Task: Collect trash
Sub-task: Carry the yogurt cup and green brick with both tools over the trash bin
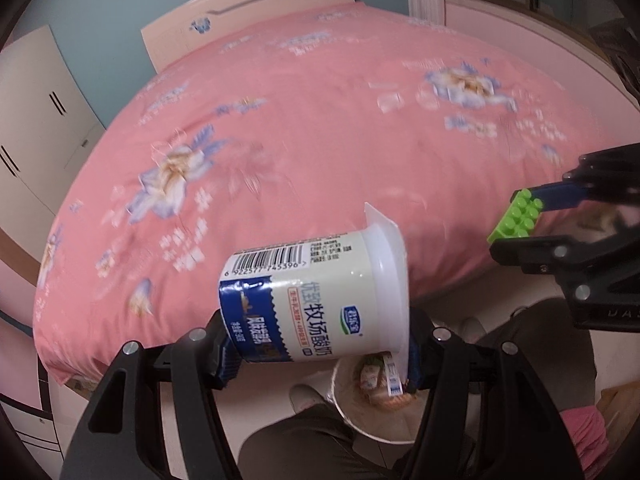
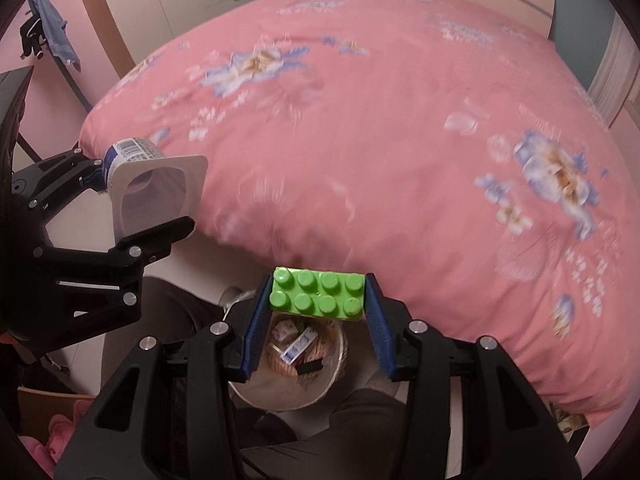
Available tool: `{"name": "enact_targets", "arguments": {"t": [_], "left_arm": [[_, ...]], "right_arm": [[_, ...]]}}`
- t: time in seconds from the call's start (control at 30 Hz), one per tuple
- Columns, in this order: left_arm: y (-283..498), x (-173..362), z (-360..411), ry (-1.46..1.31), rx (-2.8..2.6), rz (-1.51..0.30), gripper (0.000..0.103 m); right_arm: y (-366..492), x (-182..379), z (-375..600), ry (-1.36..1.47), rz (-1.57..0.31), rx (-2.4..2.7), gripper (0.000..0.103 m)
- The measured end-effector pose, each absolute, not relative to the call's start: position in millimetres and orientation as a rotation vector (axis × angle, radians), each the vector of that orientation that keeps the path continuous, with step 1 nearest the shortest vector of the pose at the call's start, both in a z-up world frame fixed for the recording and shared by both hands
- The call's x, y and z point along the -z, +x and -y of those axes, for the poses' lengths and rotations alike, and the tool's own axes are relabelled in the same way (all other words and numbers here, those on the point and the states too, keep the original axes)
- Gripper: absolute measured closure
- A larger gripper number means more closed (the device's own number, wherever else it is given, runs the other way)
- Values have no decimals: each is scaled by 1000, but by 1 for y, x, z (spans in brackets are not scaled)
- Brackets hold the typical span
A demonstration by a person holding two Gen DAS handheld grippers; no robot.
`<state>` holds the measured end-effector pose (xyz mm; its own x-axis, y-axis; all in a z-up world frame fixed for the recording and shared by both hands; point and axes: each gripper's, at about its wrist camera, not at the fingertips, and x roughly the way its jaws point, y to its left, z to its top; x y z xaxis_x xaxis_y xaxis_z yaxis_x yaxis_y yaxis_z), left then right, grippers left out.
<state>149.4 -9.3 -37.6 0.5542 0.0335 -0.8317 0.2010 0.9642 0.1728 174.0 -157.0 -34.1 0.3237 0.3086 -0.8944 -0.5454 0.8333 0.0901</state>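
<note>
Left gripper clamped on an empty white yogurt cup, blue pads pressing its base and its square rim, cup lying sideways with the barcode up and the open mouth turned toward the right side of the left wrist view. Right gripper closed on a green toy brick, studs facing the camera, one blue pad on each short end. Both held in the air just off the near edge of a bed under a pink floral quilt. Directly below the brick, a round white trash bin, already holding wrappers and small cartons; in the left wrist view the same bin sits just under the cup's rim. Dark trouser legs of a person beside the bin. White wardrobe doors far left, a blue garment hanging beyond the bed.
</note>
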Motion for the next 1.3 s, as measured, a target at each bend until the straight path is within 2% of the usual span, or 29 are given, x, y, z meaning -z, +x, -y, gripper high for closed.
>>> {"name": "enact_targets", "arguments": {"t": [0.3,1.3], "left_arm": [[139,96,10,251,127,-1085,39],[141,251,14,214,173,-1391,39]], "right_arm": [[160,96,150,-256,-1210,-588,57],[153,252,130,-286,-1513,-629,57]]}}
